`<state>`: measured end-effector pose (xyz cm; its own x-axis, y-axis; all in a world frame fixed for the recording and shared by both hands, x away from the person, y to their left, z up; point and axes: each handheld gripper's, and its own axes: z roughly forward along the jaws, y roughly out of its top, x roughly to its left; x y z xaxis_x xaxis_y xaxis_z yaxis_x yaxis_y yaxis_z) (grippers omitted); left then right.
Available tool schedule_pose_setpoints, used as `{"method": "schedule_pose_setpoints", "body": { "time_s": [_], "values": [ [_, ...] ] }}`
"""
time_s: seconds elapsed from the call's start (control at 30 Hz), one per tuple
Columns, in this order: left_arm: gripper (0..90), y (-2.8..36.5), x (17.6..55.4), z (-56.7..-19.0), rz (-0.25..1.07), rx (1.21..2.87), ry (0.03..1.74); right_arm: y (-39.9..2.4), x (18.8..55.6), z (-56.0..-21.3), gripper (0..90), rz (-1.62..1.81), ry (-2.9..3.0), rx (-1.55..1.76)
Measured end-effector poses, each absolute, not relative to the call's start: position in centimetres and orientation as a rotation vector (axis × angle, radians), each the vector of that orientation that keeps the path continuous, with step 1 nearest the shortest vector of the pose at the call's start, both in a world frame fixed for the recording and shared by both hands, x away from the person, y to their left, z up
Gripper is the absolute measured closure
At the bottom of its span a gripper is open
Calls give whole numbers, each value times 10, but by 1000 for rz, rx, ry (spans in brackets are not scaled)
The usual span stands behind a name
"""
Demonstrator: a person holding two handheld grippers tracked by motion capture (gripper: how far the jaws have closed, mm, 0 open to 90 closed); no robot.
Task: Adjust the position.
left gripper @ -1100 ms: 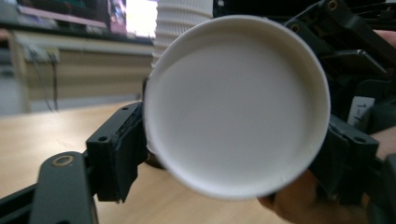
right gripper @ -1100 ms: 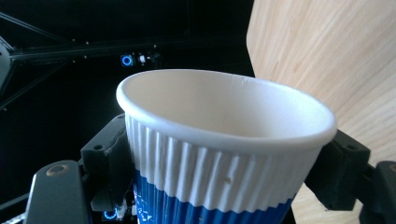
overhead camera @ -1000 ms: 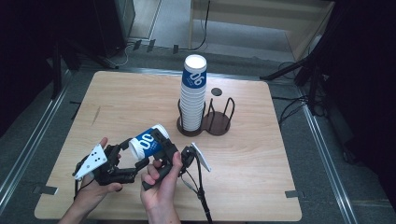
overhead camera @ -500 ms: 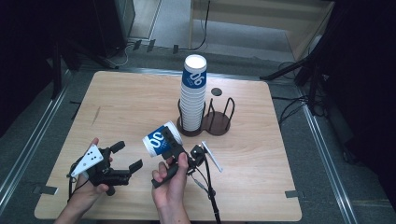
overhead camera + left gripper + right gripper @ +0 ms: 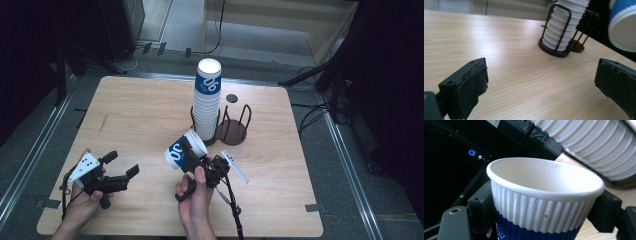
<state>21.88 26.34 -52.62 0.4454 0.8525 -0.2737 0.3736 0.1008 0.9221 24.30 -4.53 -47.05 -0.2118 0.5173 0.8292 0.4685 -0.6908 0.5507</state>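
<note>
Right hand-held gripper (image 5: 186, 150) clenched on paper cup (image 5: 184, 149), cup stack (image 5: 207, 102) just beyond; left hand-held gripper (image 5: 122, 165) released, jaws just opened, nothing btwn.

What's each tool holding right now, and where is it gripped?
Right tool clamps the paper cup by its ribbed sides below the rim. Left tool is open, holding nothing.

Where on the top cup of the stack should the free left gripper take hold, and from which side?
Grip the top cup on its blue band, just under the rolled rim, probably from the stack's left, where the table is bare. It sits mouth-up above the wire holder, whose bars guard only the lower cups. The left gripper stands open. The right gripper holds a paper cup in front of the stack.
</note>
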Motion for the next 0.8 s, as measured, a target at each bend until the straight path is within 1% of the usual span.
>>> {"method": "schedule_pose_setpoints", "body": {
  "time_s": [0.33, 0.4, 0.57, 0.8],
  "values": [
    [0, 279, 223, -530, 517, 1495, 1210, -54, 240, -465, 206, 1917, 1311, 1754],
    [0, 282, 224, -531, 537, 1499, 1220, -56, 239, -464, 206, 1883, 1322, 1702],
    [0, 288, 225, -532, 547, 1508, 1245, -58, 236, -464, 206, 1748, 1362, 1574],
    [0, 296, 224, -532, 563, 1536, 1270, -63, 235, -465, 206, 1670, 1372, 1529]
  ]
}}
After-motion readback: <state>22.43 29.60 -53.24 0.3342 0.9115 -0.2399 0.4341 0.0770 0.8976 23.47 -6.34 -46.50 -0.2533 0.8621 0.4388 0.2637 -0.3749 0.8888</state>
